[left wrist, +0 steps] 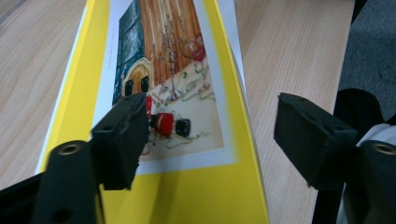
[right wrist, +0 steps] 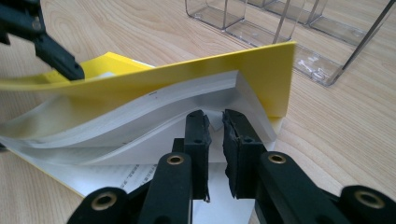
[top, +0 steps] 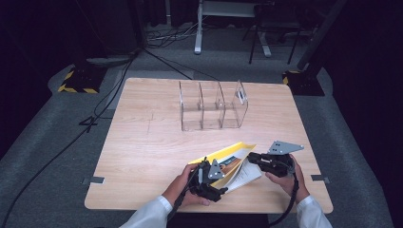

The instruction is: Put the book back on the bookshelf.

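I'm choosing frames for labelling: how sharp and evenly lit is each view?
High view: the table is brightly lit, its surroundings nearly black, the clear organizer faint. Left gripper view: the yellow book has a soft, slightly blurred cover picture, and the near jaws are dark. Right gripper view: evenly lit, pages crisp, the right gripper sharp.

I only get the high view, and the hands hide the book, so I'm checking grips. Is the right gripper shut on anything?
Observer: Yes. The right gripper has its jaws nearly together, pinching a white page beneath the lifted page block.
Operator: And the left gripper?
Observer: The left gripper is open. The edge of the yellow cover lies between its jaws, unpinched.
Operator: Is the cover flat or raised?
Observer: Raised. In the right gripper view it arches above the fanned pages.
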